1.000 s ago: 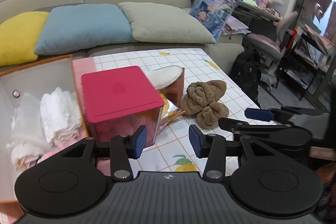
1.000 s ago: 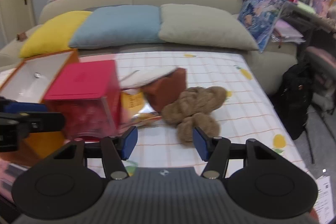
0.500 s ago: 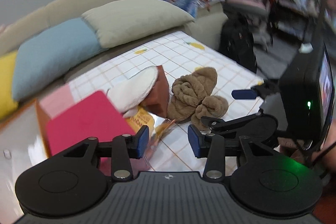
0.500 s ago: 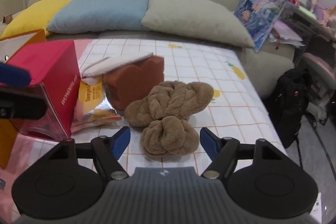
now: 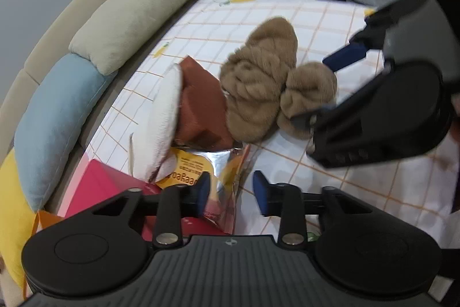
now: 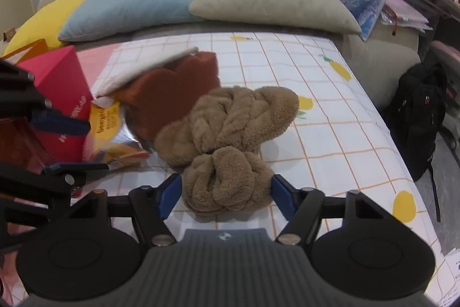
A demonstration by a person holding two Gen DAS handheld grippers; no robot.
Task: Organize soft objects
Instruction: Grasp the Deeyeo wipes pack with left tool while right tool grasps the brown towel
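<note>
Brown plush toy [image 6: 227, 134] on tabletop [image 6: 330, 140], just right of the rust cushion [image 6: 172, 88]. Soft, light, squashy; pinch near lobe. Right tool [image 6: 227, 192] closing, pads flank lobe, no squeeze seen. Left tool [image 5: 230, 189] narrowing, empty.

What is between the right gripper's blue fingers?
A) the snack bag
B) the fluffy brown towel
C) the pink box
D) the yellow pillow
B: the right gripper has its blue fingers on either side of the fluffy brown towel on the table.
</note>
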